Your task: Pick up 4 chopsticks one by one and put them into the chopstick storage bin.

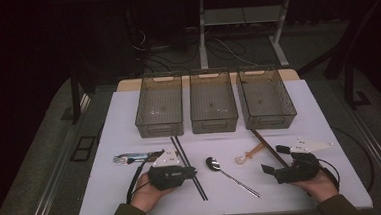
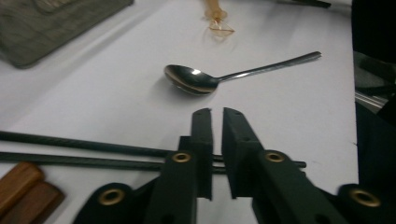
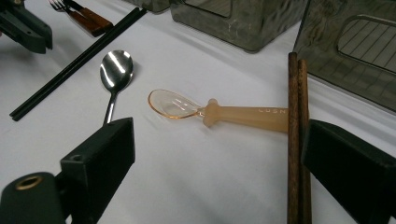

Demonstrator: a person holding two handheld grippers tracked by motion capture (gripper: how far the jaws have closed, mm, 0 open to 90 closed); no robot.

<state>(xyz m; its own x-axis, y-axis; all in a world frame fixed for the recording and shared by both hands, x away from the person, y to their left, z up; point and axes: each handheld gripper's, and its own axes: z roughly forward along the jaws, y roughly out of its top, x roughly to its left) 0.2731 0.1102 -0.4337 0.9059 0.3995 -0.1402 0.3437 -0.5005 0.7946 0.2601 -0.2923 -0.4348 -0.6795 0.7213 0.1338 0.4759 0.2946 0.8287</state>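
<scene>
While the left gripper (image 2: pixel 215 116) clamps the black chopsticks (image 2: pixel 84 154), the right gripper (image 3: pixel 217 144) gapes beside the spoon (image 3: pixel 114 74)

lab setup: white table (image 1: pixel 134 201) in dark room, loose cables (image 1: pixel 225 48) on floor, desk frame (image 1: pixel 239 29) behind.

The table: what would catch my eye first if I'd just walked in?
Probably the three grey bins lined up at the far edge of the white table. Then the cutlery scattered before them, above all the shiny spoon in the middle. At the near edge, a person's hands hold two black claws, left and right.
</scene>
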